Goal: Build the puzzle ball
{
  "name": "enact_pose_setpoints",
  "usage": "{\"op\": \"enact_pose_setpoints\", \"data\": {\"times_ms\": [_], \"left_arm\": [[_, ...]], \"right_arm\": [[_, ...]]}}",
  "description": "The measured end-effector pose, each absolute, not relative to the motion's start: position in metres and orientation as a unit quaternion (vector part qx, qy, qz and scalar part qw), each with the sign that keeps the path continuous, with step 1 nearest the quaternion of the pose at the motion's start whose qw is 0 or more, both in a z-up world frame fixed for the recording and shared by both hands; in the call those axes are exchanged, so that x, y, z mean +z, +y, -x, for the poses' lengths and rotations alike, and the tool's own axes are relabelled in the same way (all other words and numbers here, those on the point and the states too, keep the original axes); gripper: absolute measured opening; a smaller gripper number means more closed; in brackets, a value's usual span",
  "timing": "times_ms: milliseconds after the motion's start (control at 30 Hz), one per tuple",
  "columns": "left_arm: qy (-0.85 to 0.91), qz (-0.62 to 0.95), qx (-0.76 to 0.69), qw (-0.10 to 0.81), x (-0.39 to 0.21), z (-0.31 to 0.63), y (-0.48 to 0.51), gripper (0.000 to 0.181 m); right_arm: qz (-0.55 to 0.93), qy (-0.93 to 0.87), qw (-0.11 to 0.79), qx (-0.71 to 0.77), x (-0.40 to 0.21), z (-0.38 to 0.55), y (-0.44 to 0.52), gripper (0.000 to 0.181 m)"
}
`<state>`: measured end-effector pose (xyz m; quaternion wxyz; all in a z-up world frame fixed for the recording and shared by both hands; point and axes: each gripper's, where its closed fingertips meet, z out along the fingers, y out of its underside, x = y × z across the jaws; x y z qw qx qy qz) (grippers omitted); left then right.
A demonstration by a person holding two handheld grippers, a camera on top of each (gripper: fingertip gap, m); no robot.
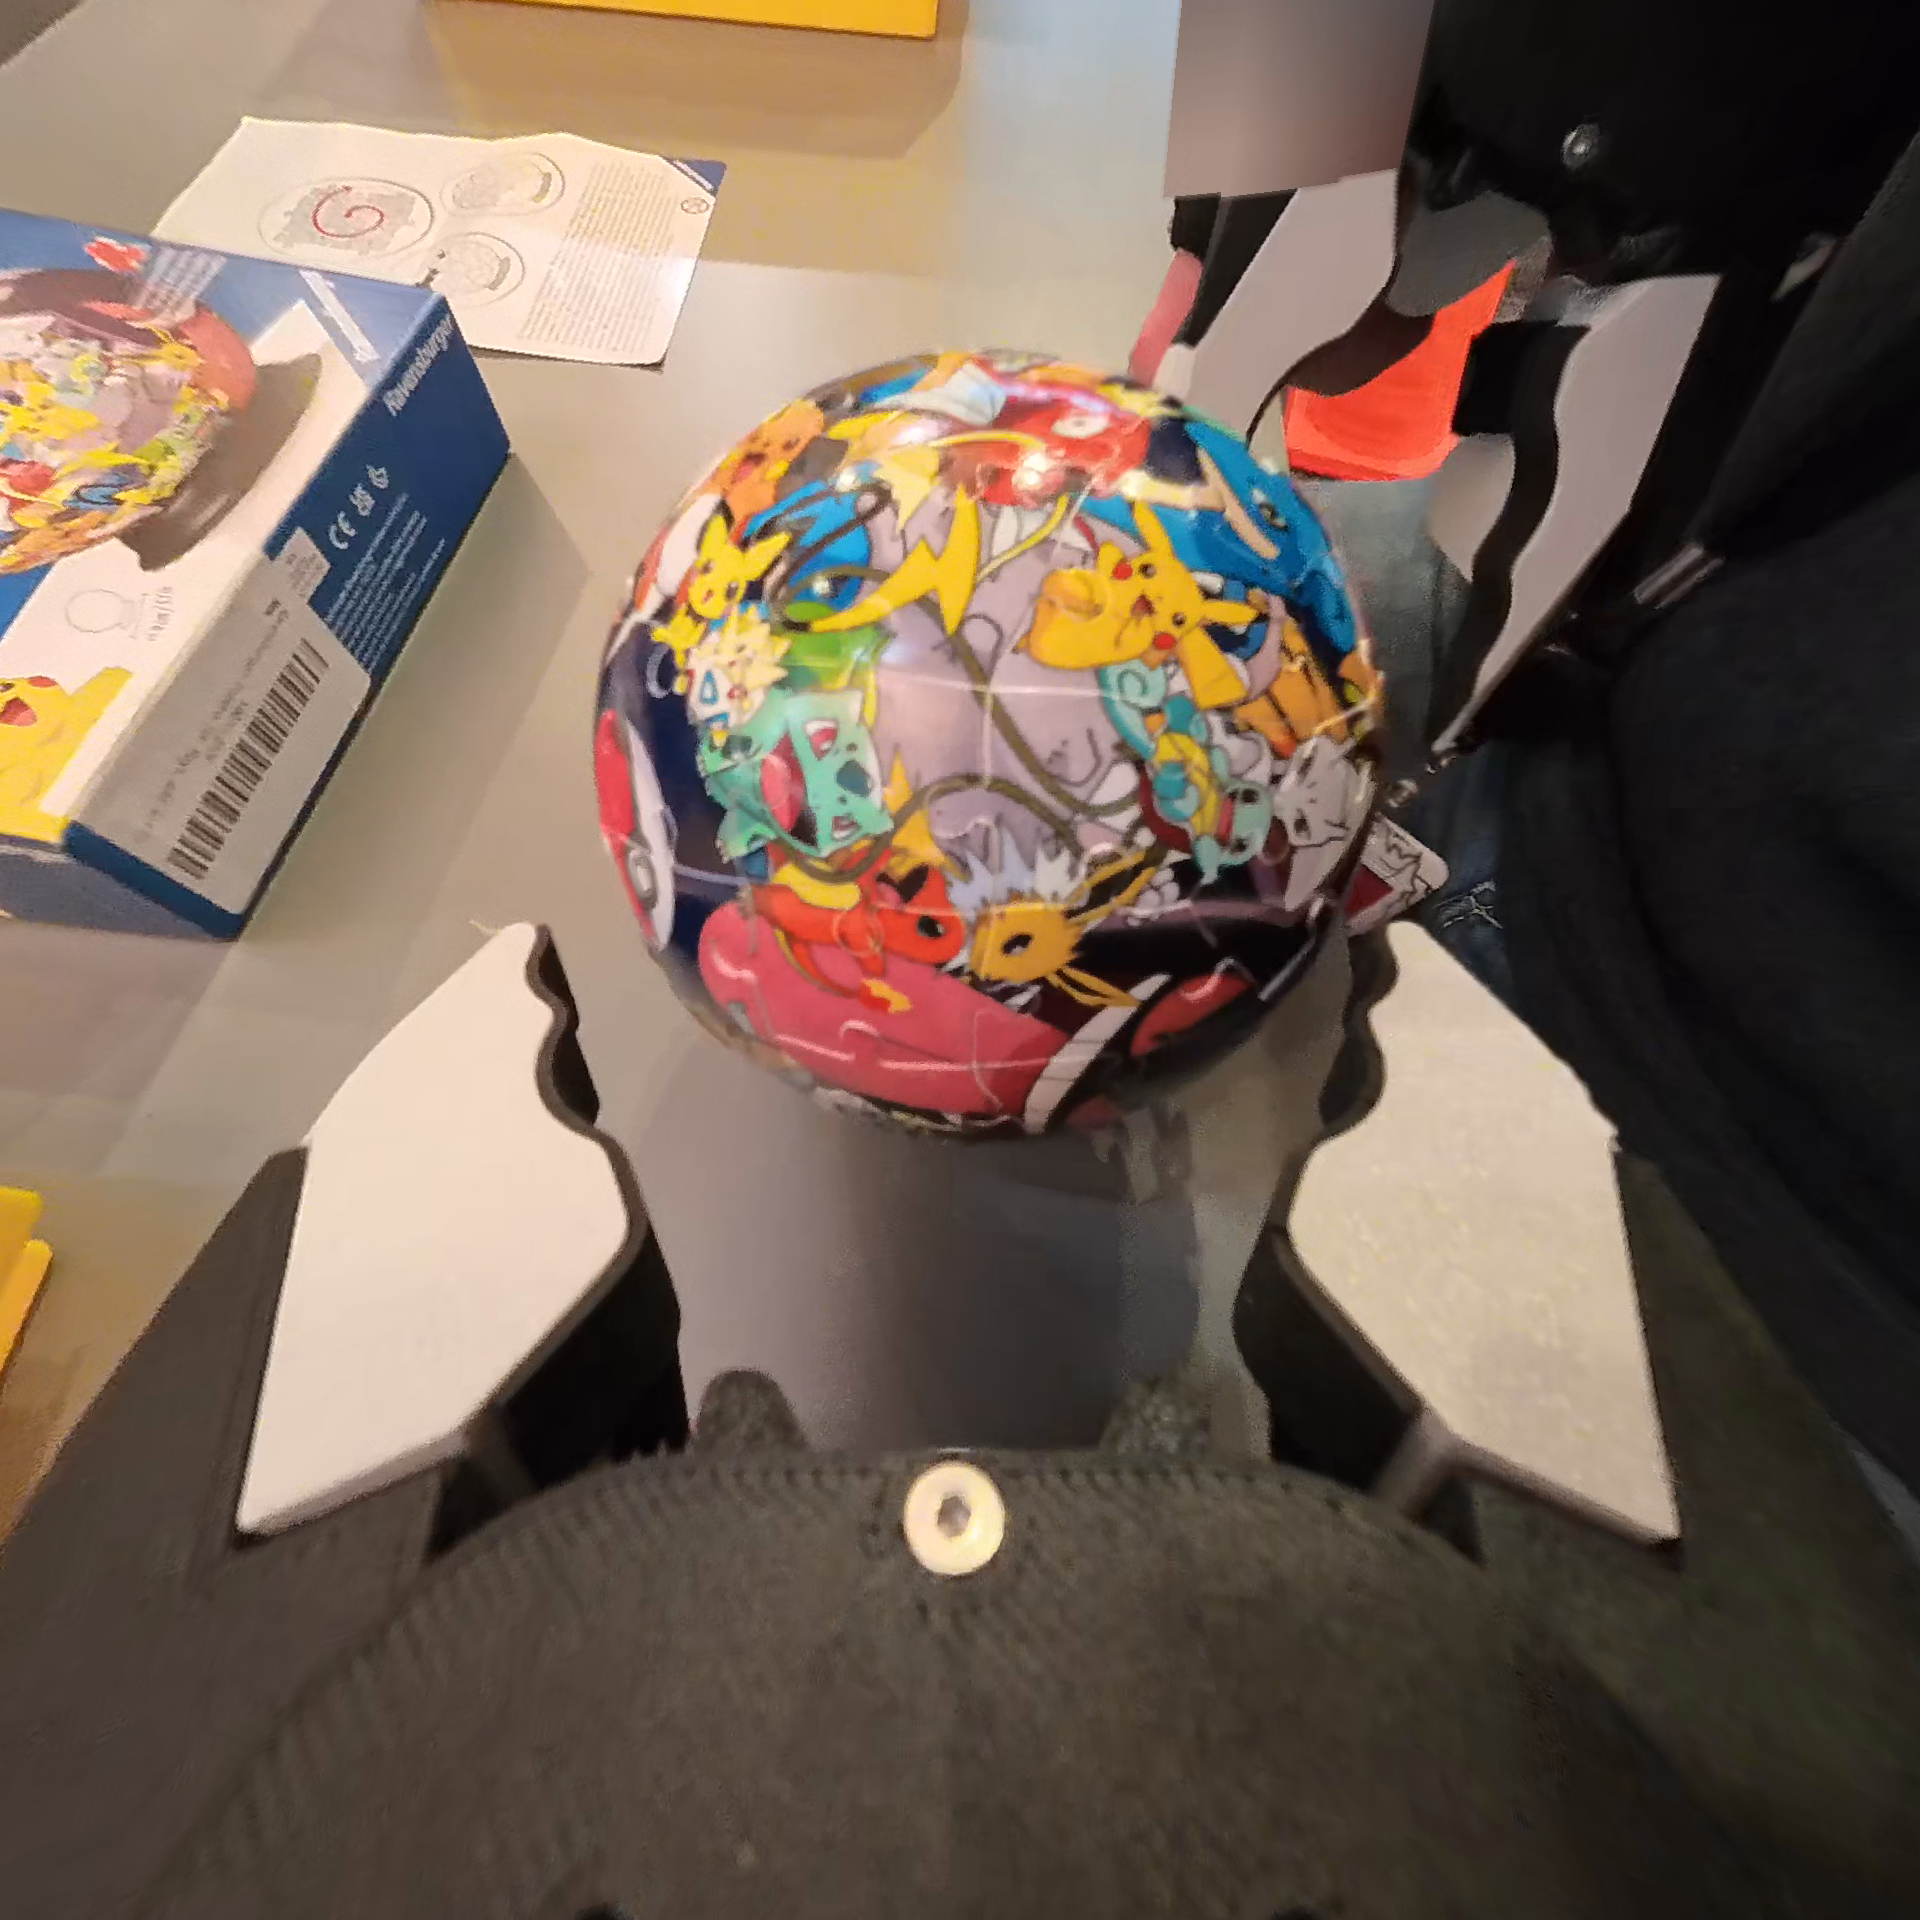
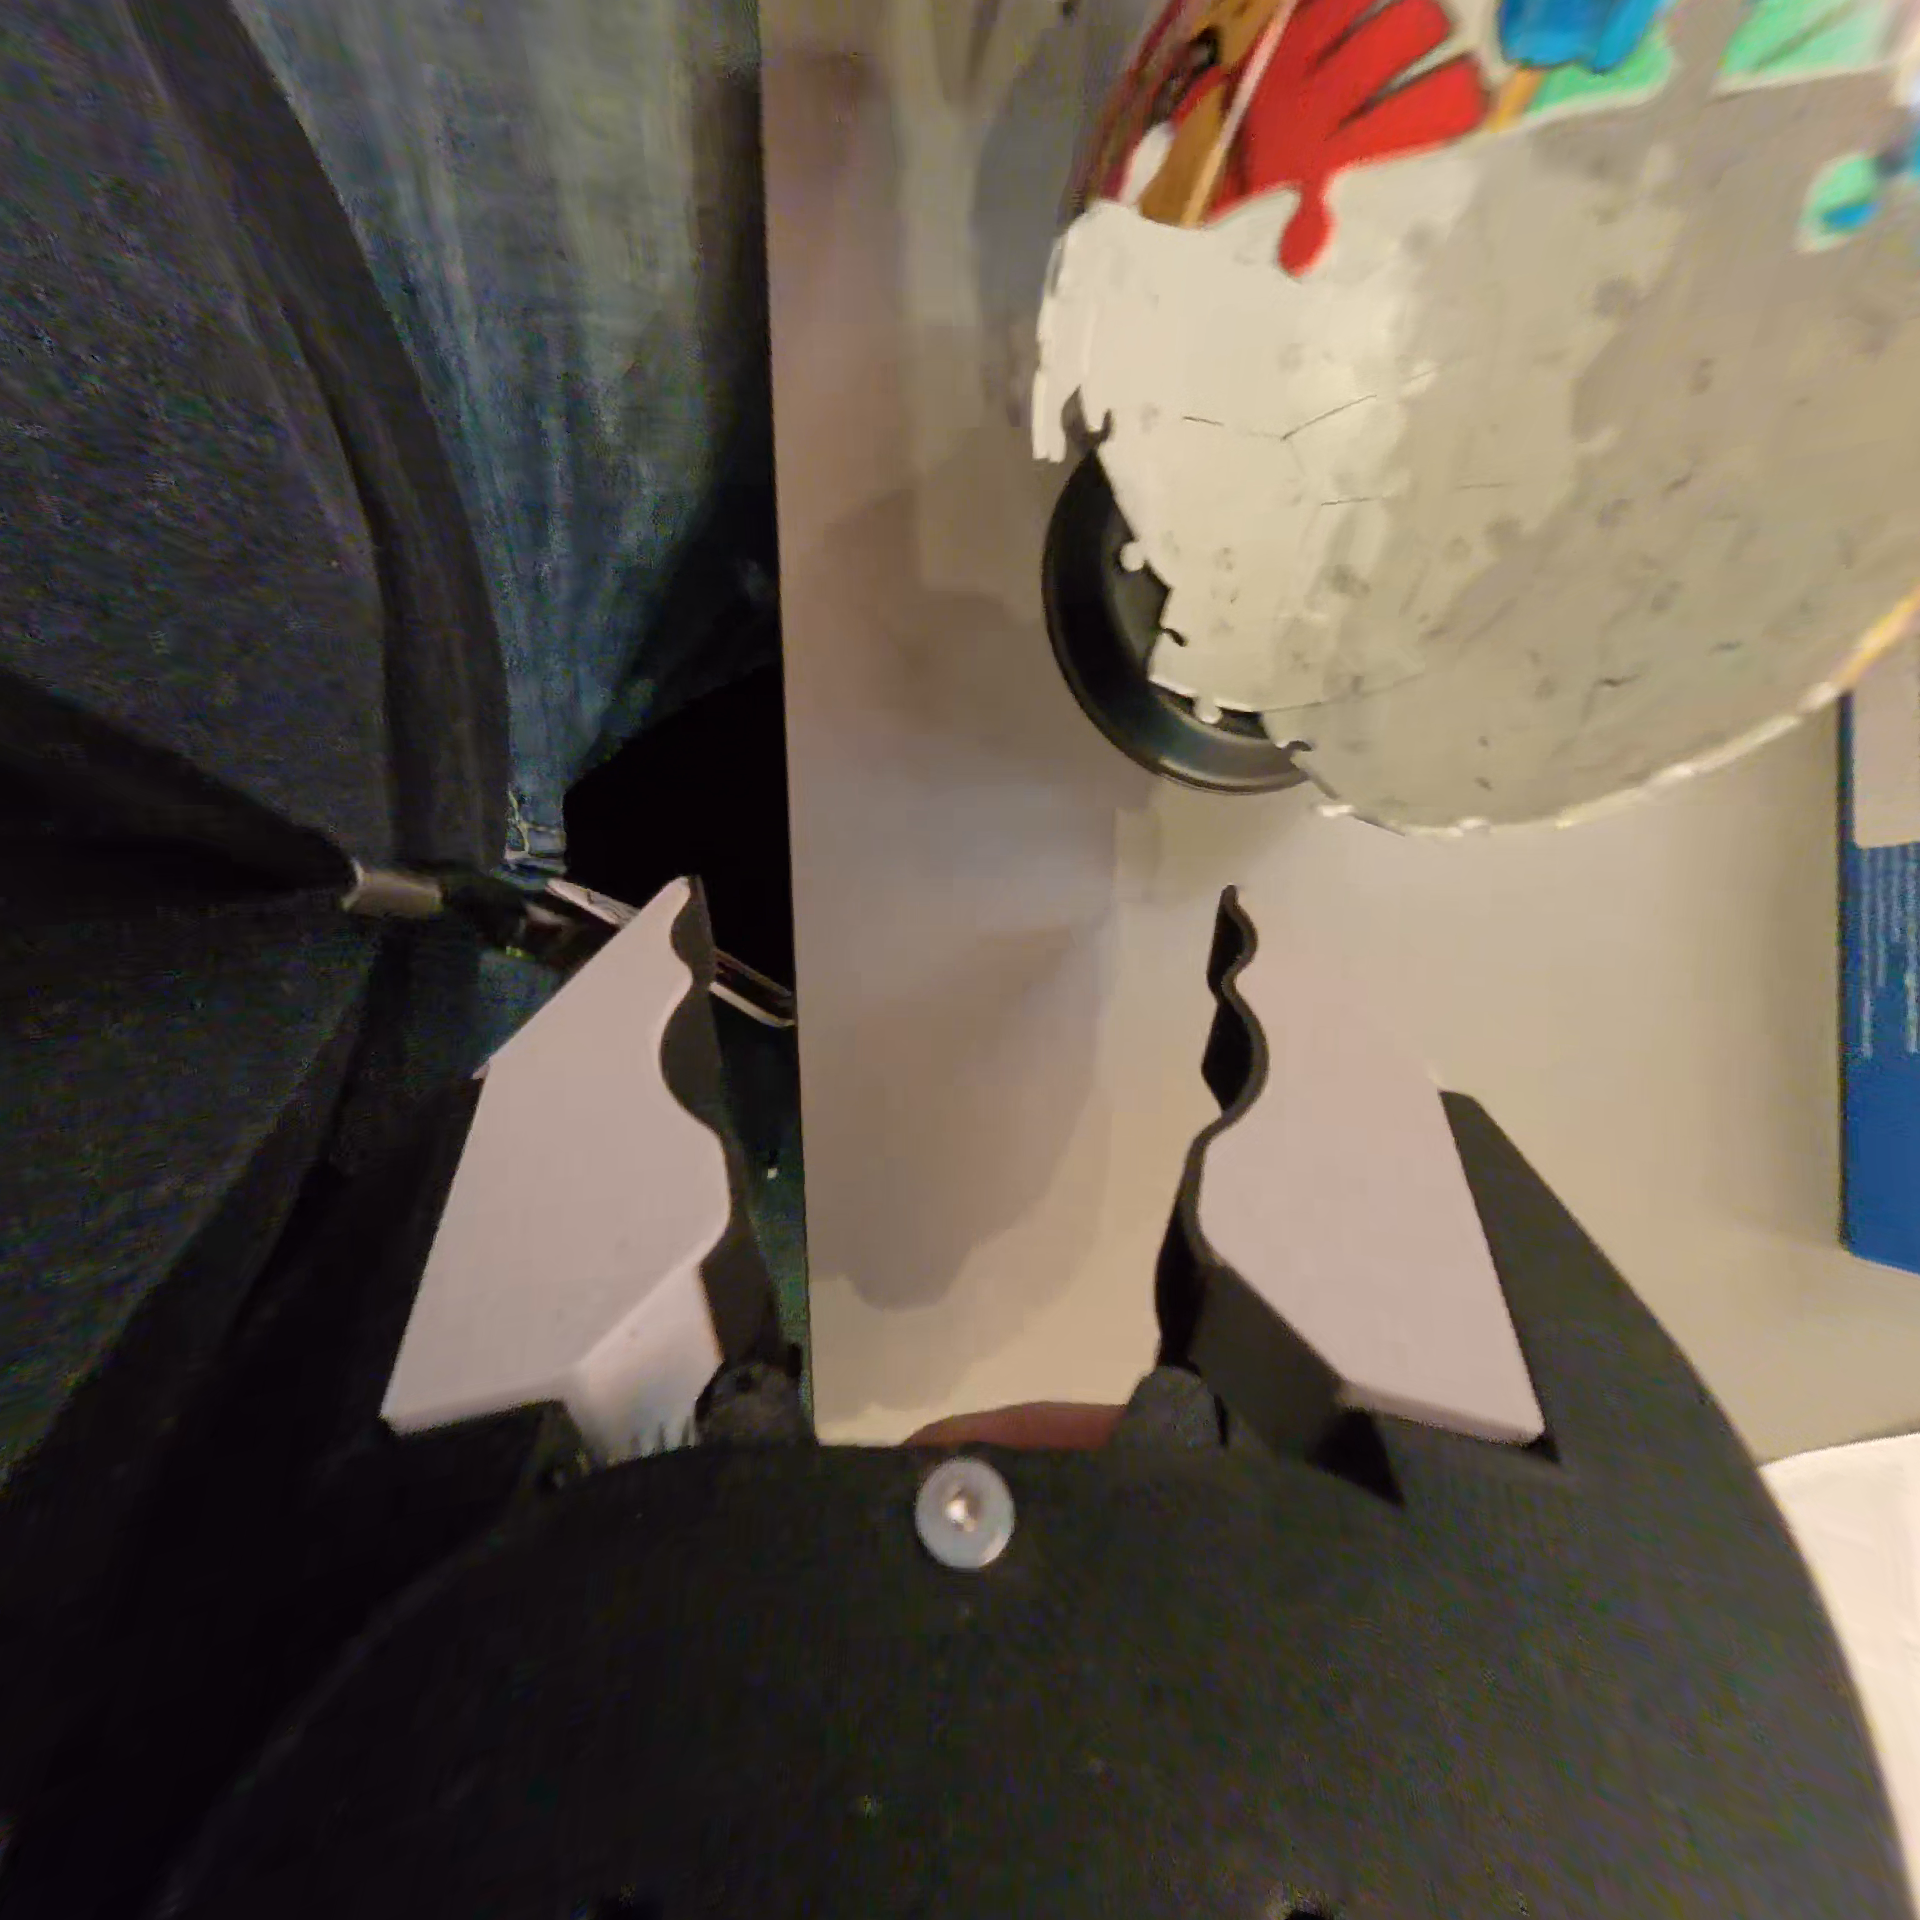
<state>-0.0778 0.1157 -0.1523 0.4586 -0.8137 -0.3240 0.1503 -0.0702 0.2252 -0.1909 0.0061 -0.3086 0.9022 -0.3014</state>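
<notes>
The puzzle ball (image 1: 987, 748), covered in colourful cartoon figures, stands on the grey table (image 1: 644, 436). A small dark stand (image 1: 1143, 1153) shows under it. A loose-looking piece (image 1: 1403, 862) juts out at its right edge. My left gripper (image 1: 956, 935) is open and empty, its fingertips wide apart on either side of the ball's near lower part. In the right wrist view the ball (image 2: 1455, 468) is white with a jagged gap on its left, over a black ring stand (image 2: 1112, 644). My right gripper (image 2: 956, 899) is open and empty, below the ball at the table edge. It also shows in the left wrist view (image 1: 1434, 312).
A blue puzzle box (image 1: 208, 582) lies at the left; it also shows in the right wrist view (image 2: 1881, 987). An instruction sheet (image 1: 468, 239) lies behind it. Yellow objects (image 1: 686, 16) sit at the far edge. A person in dark clothes and jeans (image 2: 499, 416) stands at the table edge.
</notes>
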Motion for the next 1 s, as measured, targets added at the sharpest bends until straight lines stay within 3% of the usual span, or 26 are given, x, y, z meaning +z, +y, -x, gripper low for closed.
{"op": "enact_pose_setpoints", "data": {"times_ms": [33,100,200,333,633,1000], "left_arm": [[-0.326,0.814,0.154,0.455,-0.149,0.076,0.112,0.136],[-0.333,0.814,0.176,0.442,-0.141,0.074,0.099,0.135],[-0.347,0.807,0.207,0.432,-0.118,0.064,0.070,0.109],[-0.389,0.780,0.244,0.425,-0.091,0.047,0.025,0.078],[-0.467,0.797,0.234,0.304,-0.141,0.009,-0.020,0.067],[-0.498,0.797,0.215,0.265,-0.178,-0.015,-0.046,0.062]], "right_arm": [[0.300,0.902,0.010,-0.311,-0.189,0.072,0.224,0.092],[0.285,0.901,0.019,-0.326,-0.186,0.078,0.222,0.084],[0.268,0.905,0.036,-0.327,-0.189,0.085,0.222,0.062],[0.246,0.908,0.038,-0.337,-0.192,0.098,0.216,0.057],[0.230,0.908,0.030,-0.348,-0.201,0.109,0.210,0.058],[0.221,0.908,0.047,-0.352,-0.207,0.114,0.201,0.056]]}}
